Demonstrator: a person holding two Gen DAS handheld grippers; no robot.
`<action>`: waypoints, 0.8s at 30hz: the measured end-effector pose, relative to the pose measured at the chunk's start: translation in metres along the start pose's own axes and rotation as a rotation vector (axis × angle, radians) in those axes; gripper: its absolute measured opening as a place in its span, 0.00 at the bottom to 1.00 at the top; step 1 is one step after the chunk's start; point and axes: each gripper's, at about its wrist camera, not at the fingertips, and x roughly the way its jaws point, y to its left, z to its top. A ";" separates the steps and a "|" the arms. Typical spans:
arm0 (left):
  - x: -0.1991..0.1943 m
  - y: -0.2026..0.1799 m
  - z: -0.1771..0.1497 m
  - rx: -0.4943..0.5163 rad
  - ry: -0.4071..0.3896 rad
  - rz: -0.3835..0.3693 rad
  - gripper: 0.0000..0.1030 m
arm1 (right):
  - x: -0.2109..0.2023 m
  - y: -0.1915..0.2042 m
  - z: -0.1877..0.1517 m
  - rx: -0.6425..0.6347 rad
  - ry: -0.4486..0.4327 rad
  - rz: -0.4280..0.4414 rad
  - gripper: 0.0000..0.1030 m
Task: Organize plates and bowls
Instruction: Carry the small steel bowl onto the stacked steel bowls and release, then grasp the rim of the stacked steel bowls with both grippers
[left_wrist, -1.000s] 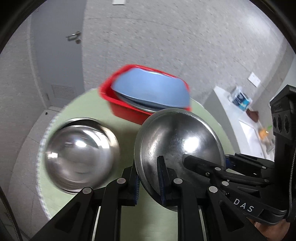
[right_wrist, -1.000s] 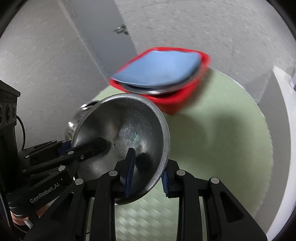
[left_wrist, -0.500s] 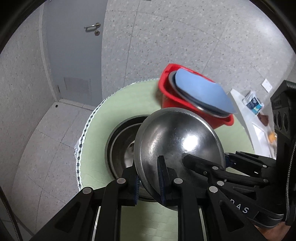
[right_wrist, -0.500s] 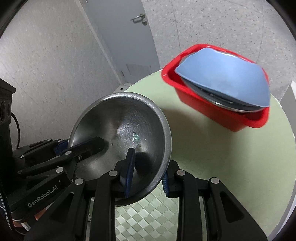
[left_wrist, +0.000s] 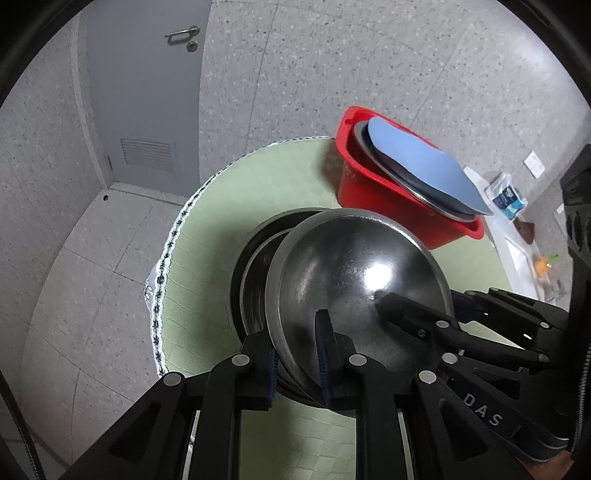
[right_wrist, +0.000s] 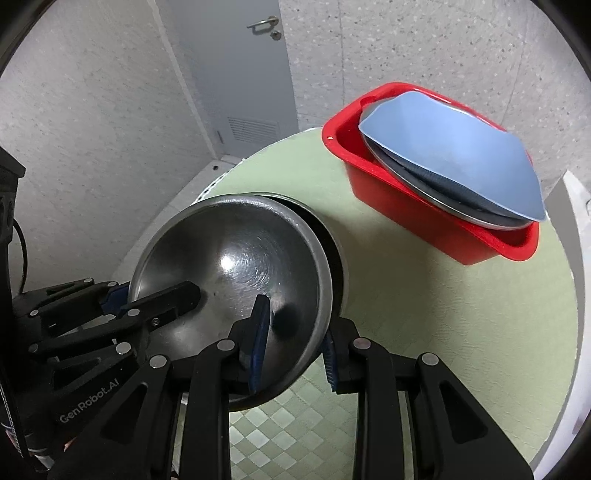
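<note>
Both grippers hold one steel bowl by its rim, tilted over a second steel bowl that sits on the round green table. My left gripper is shut on the held bowl's near rim. My right gripper is shut on the same bowl at its right rim. The lower bowl shows only as a dark rim behind it. A red tub at the back right holds a blue plate on steel plates.
The table's edge drops to a tiled floor on the left. A grey door stands behind the table. A white counter with small items is at the far right.
The held bowl has moved left from beside the second bowl to right over it and come lower. Both grippers have kept their hold, and the red tub now lies farther right.
</note>
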 end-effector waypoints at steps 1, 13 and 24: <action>0.002 0.000 0.002 0.001 0.000 0.000 0.15 | 0.000 0.000 0.001 0.003 -0.002 -0.003 0.26; 0.011 -0.003 0.001 0.008 0.005 0.015 0.16 | 0.001 0.007 0.001 -0.002 -0.010 -0.040 0.36; 0.013 -0.001 0.005 0.012 0.000 0.018 0.18 | 0.005 -0.001 -0.001 0.004 -0.002 -0.067 0.52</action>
